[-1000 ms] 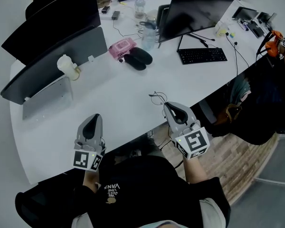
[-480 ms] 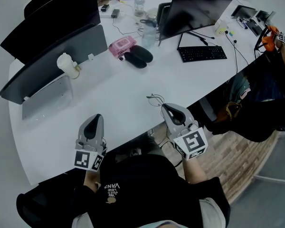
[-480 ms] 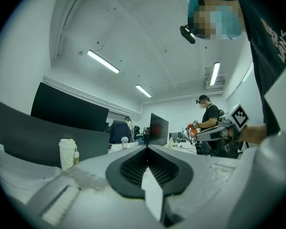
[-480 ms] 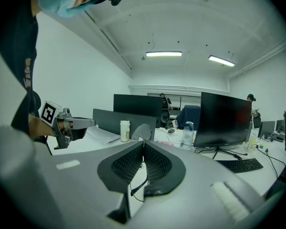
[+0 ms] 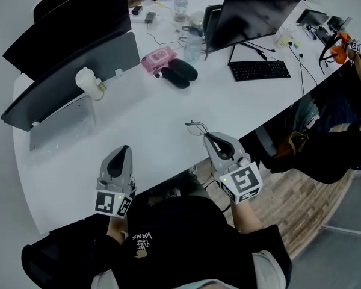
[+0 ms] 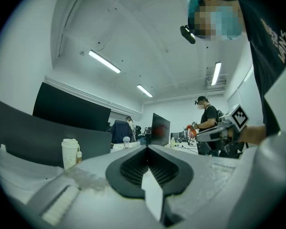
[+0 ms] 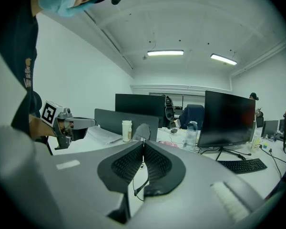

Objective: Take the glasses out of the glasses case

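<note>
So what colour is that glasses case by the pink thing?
Black. The glasses case shows best in the head view.

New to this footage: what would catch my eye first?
The right gripper, at the white table's near edge, is shut on thin wire glasses. The left gripper is shut and empty beside it. Farther back, a black case lies next to a pink item.

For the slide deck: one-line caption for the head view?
Right gripper shut on thin-framed glasses near the table's front edge; left gripper shut, empty; black glasses case far behind.
</note>
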